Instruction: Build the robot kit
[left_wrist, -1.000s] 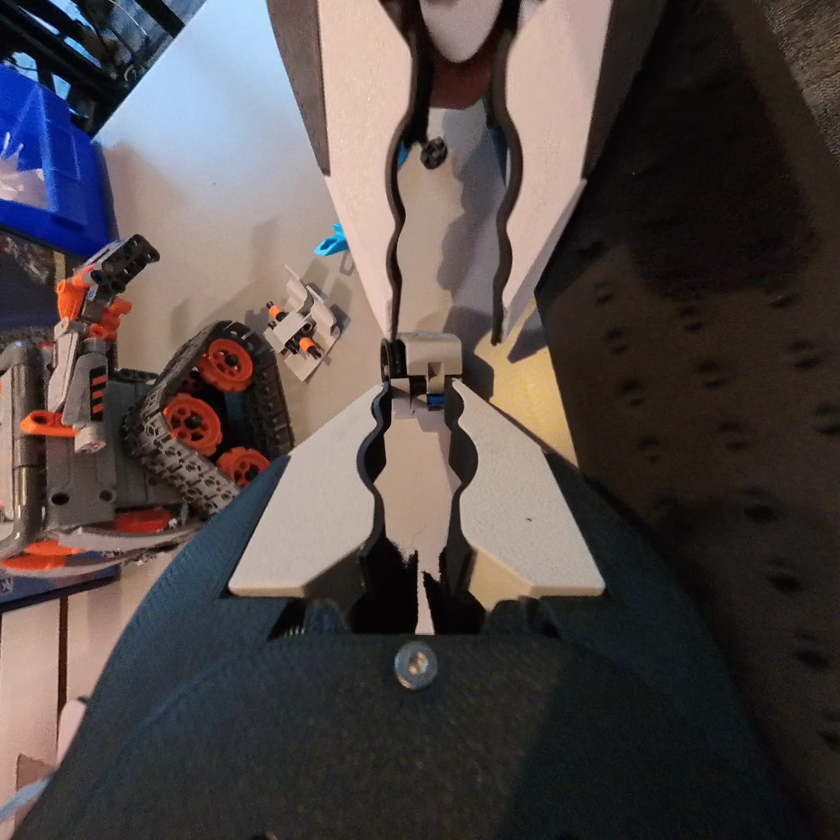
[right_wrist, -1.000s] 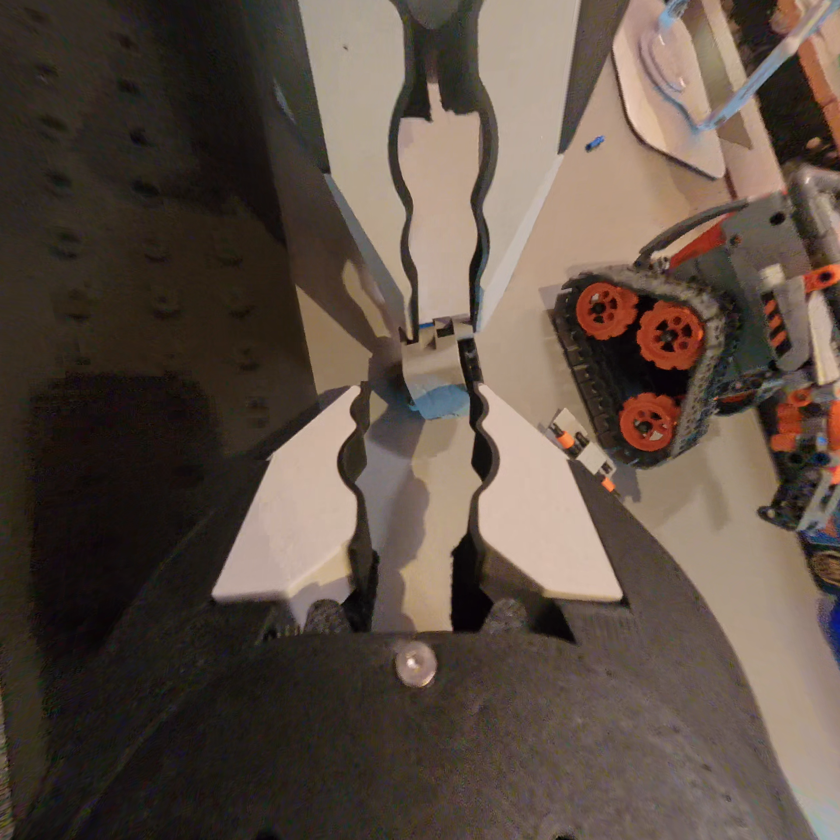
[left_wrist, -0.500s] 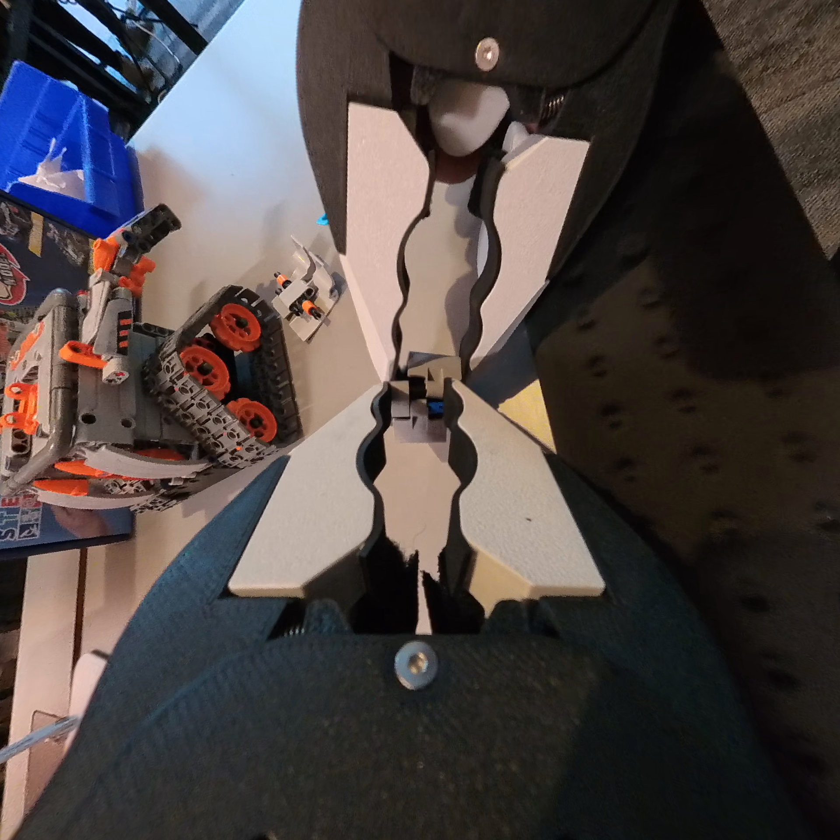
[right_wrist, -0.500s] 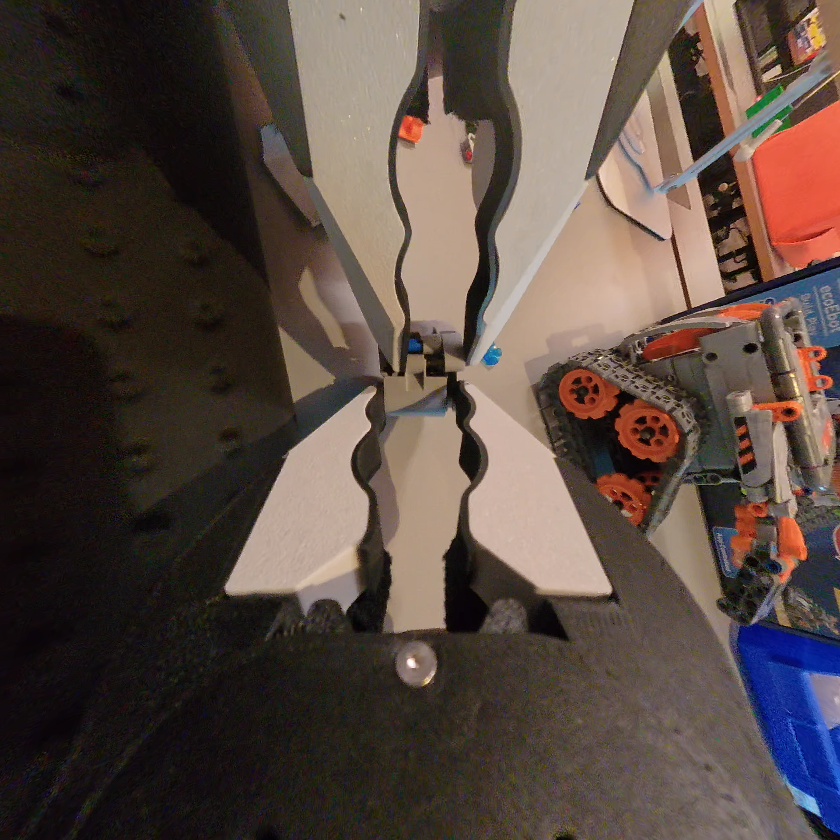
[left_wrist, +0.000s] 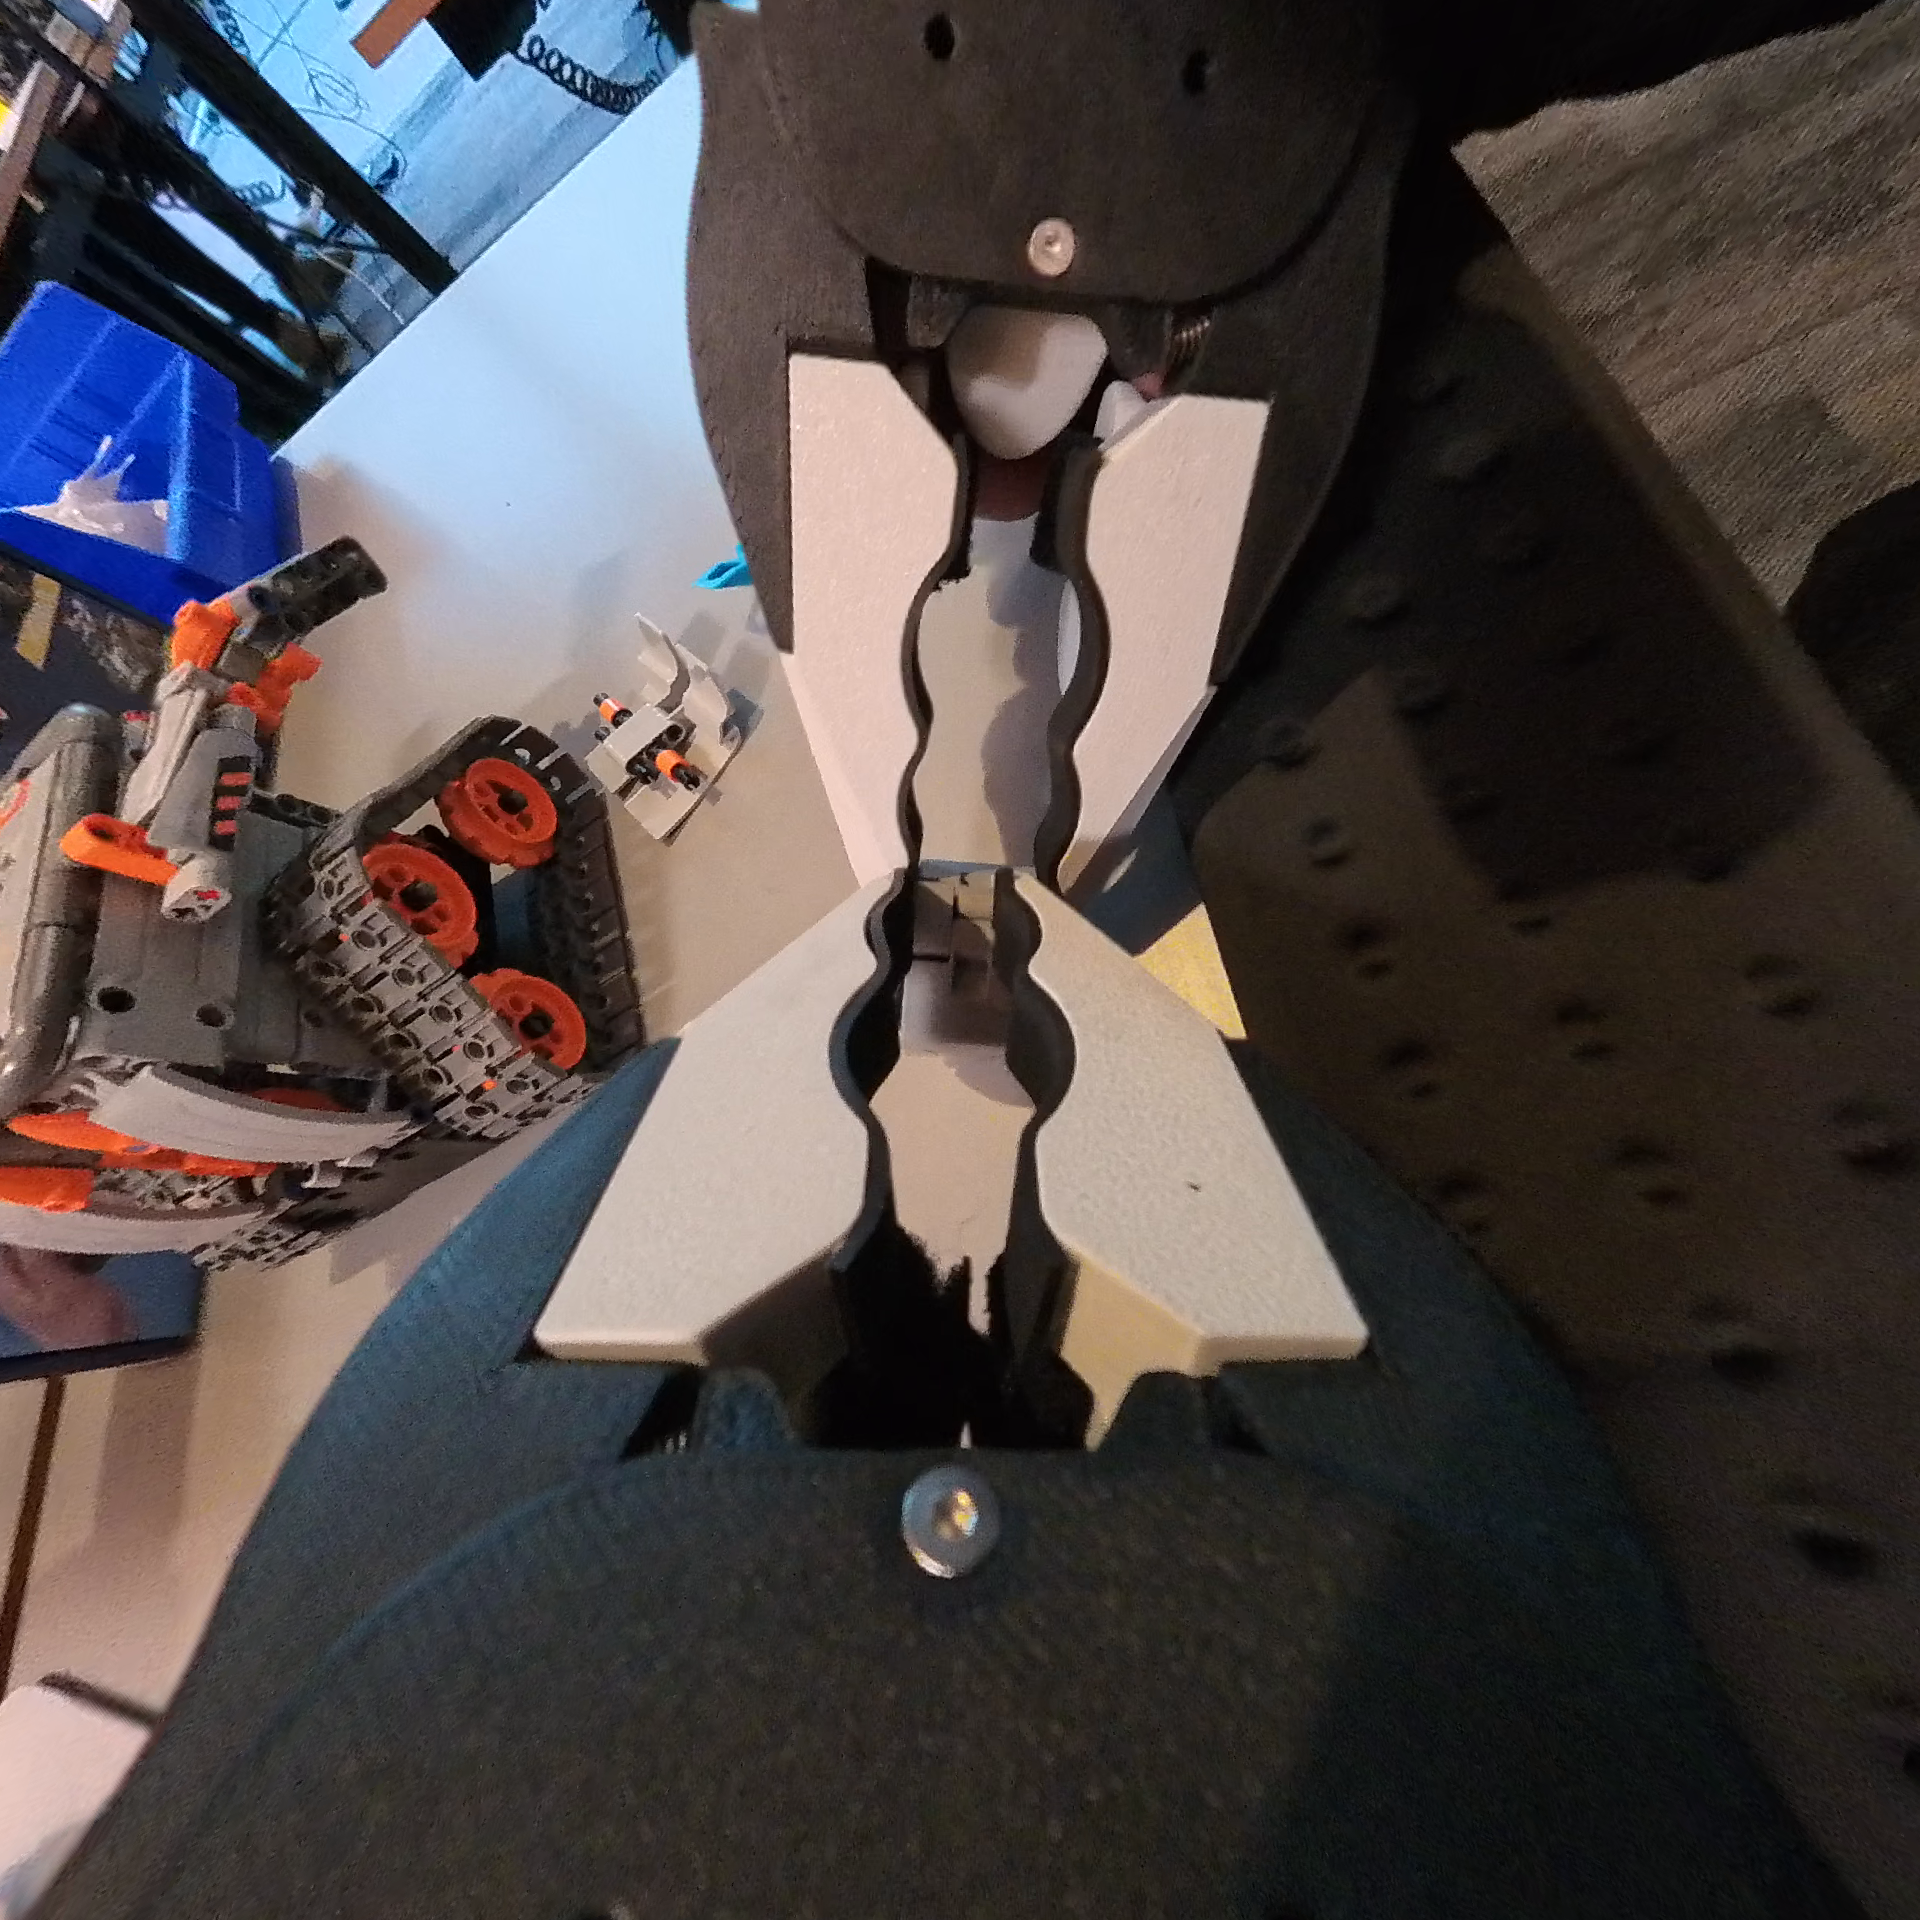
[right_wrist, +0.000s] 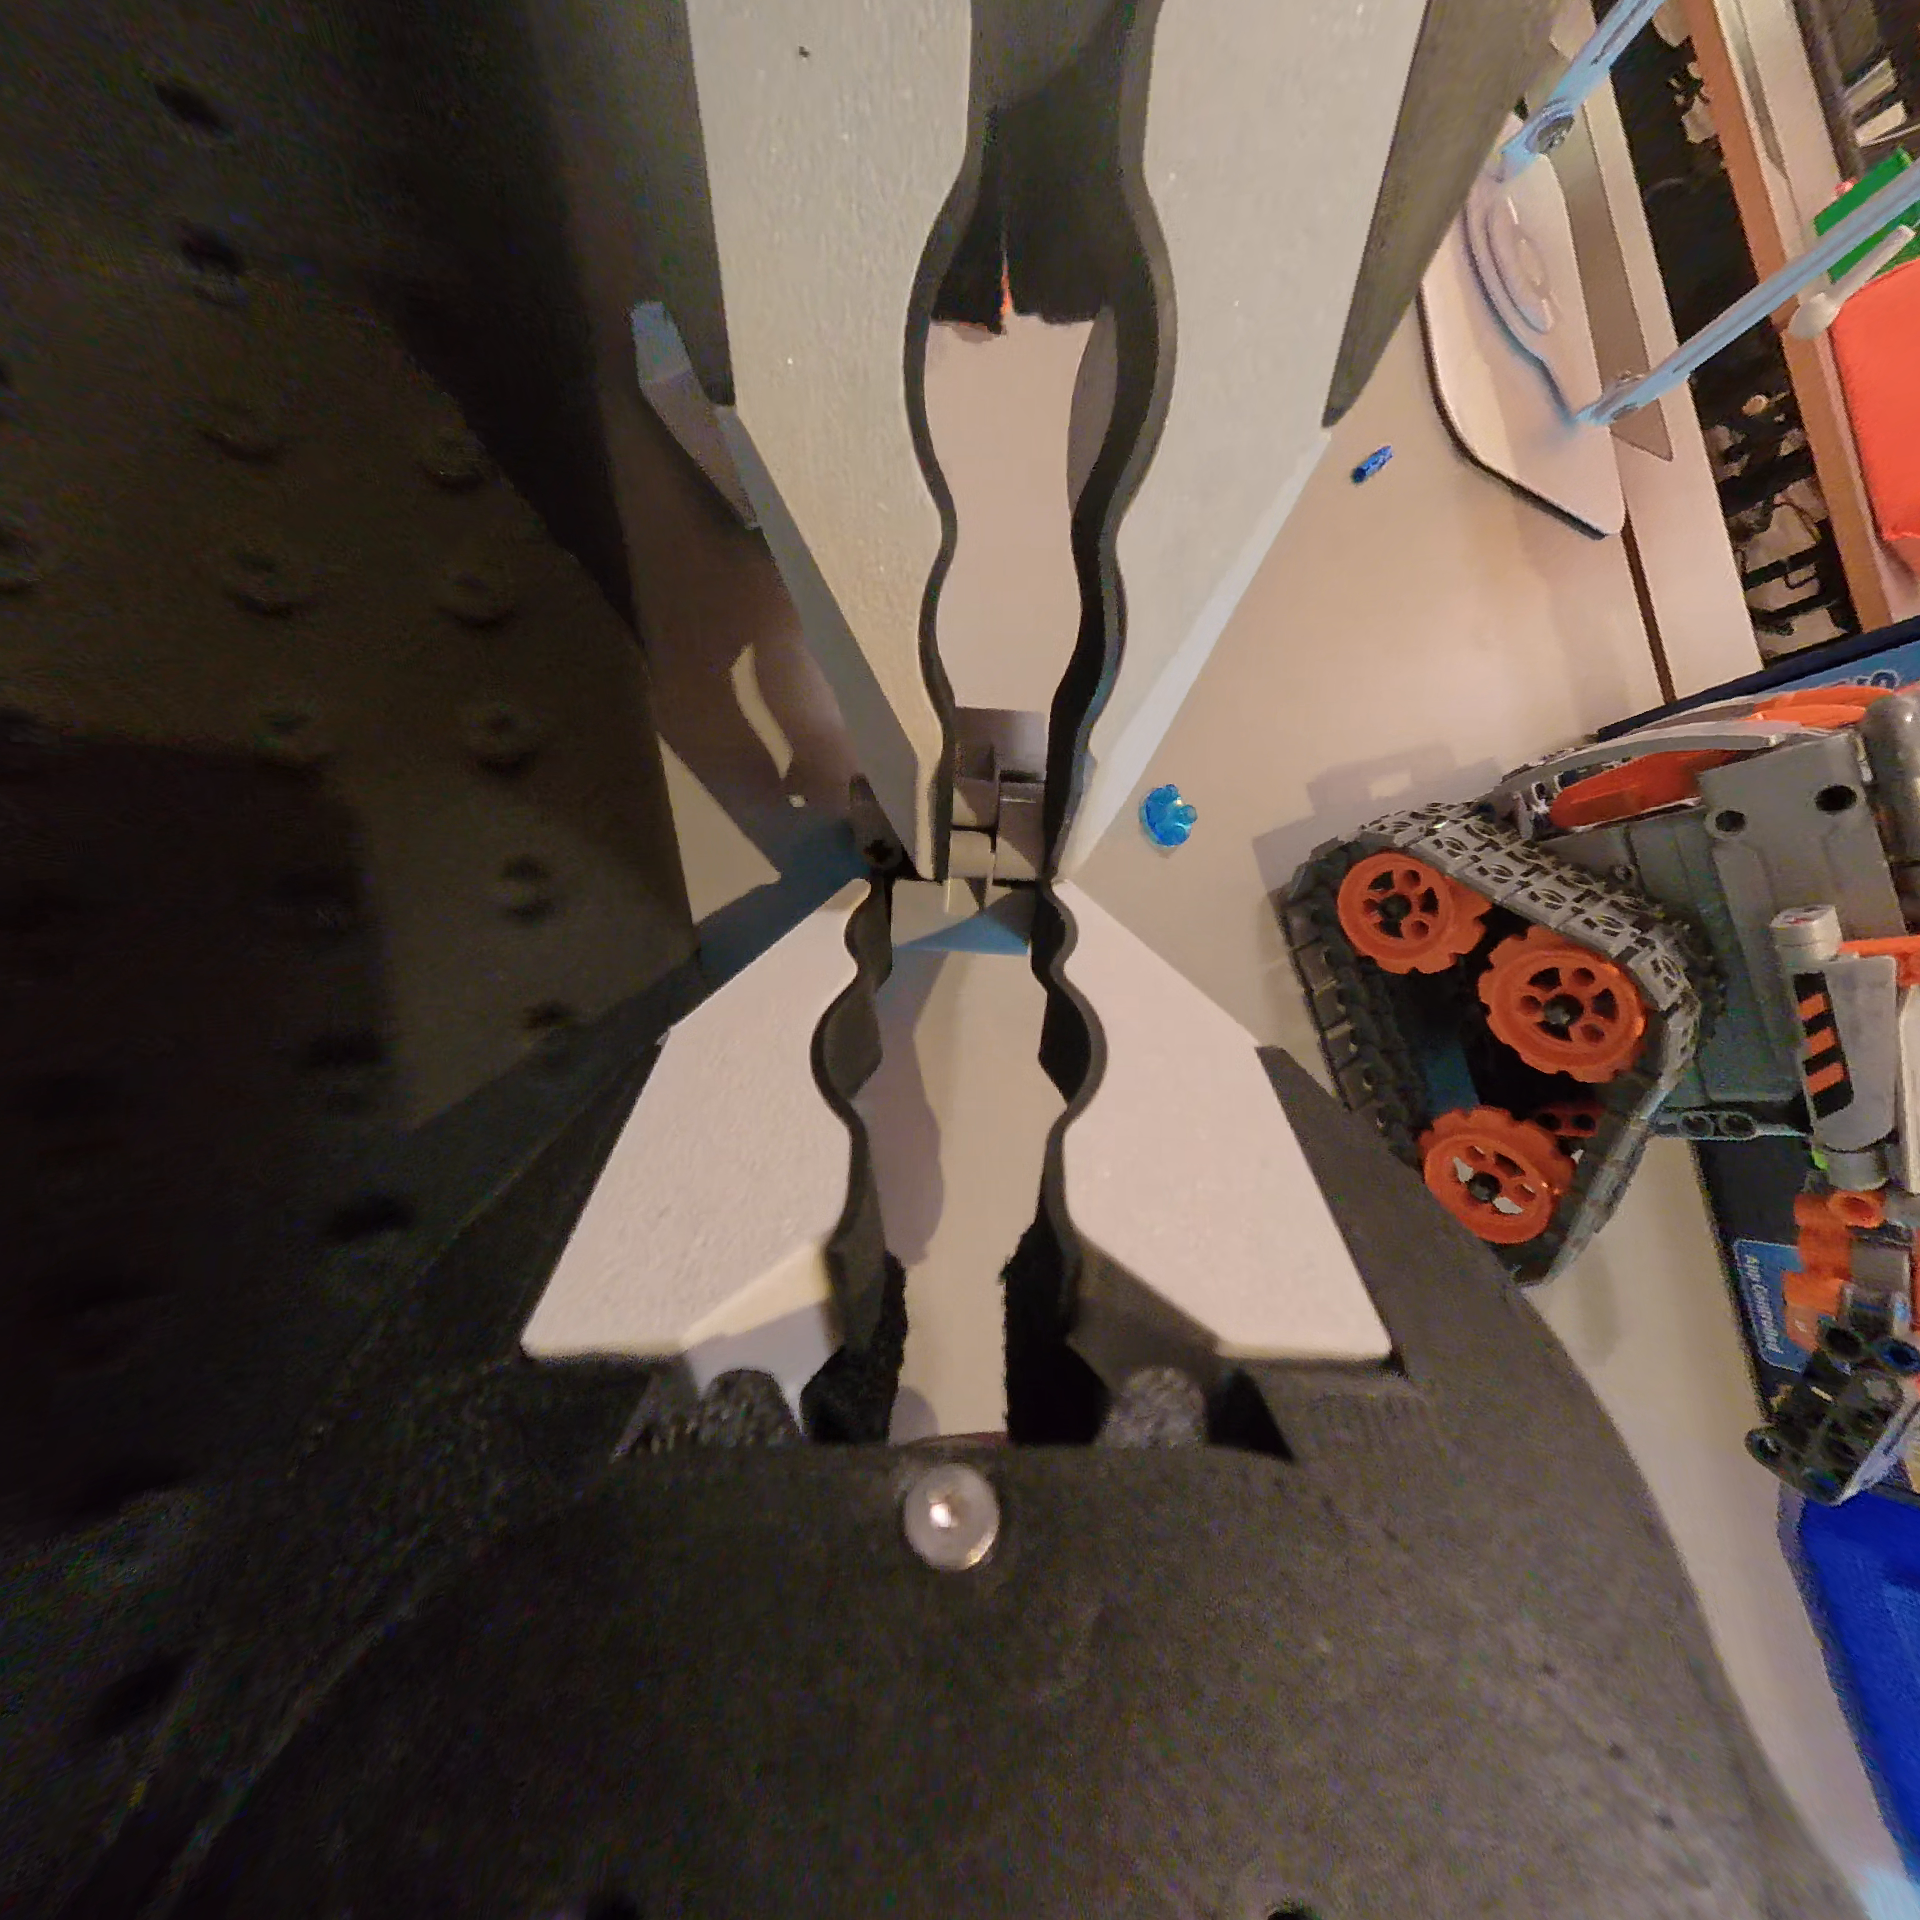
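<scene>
Two hand-held grippers meet tip to tip in both views, sharing one small grey brick piece.

Left wrist view: the left hand-held gripper (left_wrist: 954, 914) comes up from the bottom of the frame, its jaws pinching the grey brick piece (left_wrist: 951, 940) right at centre. The right hand-held gripper (left_wrist: 982, 868) reaches down from the top of the frame and its tips touch the far end of the same piece. At middle left a tracked brick vehicle (left_wrist: 312, 935) with orange wheels sits on the pale counter (left_wrist: 499, 416). Just above and right of it lies a little grey sub-assembly (left_wrist: 665, 748) with orange pins. A blue bin (left_wrist: 125, 468) is at upper left.

Right wrist view: the right hand-held gripper (right_wrist: 961, 899) rises from the bottom, jaws closed on the near end of the grey brick piece (right_wrist: 982, 821). The left hand-held gripper (right_wrist: 992, 847) comes in from the top and clamps the other end. A small blue round stud (right_wrist: 1169, 810) lies on the counter (right_wrist: 1351, 675) just right of the tips, and the tracked brick vehicle (right_wrist: 1558, 987) is at middle right. Dark studded panelling fills the left side.
</scene>
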